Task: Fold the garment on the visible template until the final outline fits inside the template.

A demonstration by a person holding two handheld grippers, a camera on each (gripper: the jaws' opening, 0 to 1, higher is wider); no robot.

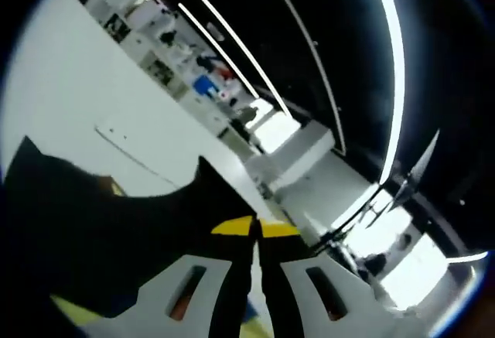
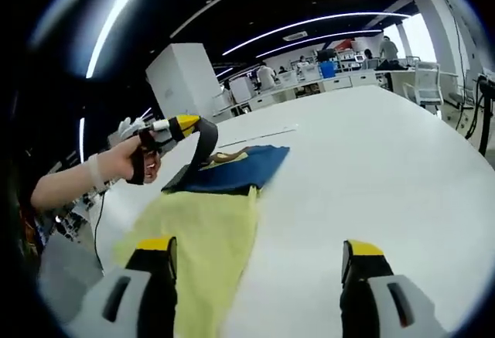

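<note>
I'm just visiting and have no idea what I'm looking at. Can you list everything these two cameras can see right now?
garment: one, dark blue, on the template's far end, an edge lifted by the left gripper.
template: one, yellow sheet, flat on the table.
table: one, white, large, under everything.
ceiling lights: several, white strips, overhead.
shelves and desks: several, white, cluttered, at the far wall.
chair: one, white, past the table's far right corner.
left gripper: one, yellow-tipped, shut on the garment's edge.
right gripper: one, yellow-tipped, open above the table's near side.
hand: one, holding the left gripper's handle.
</note>
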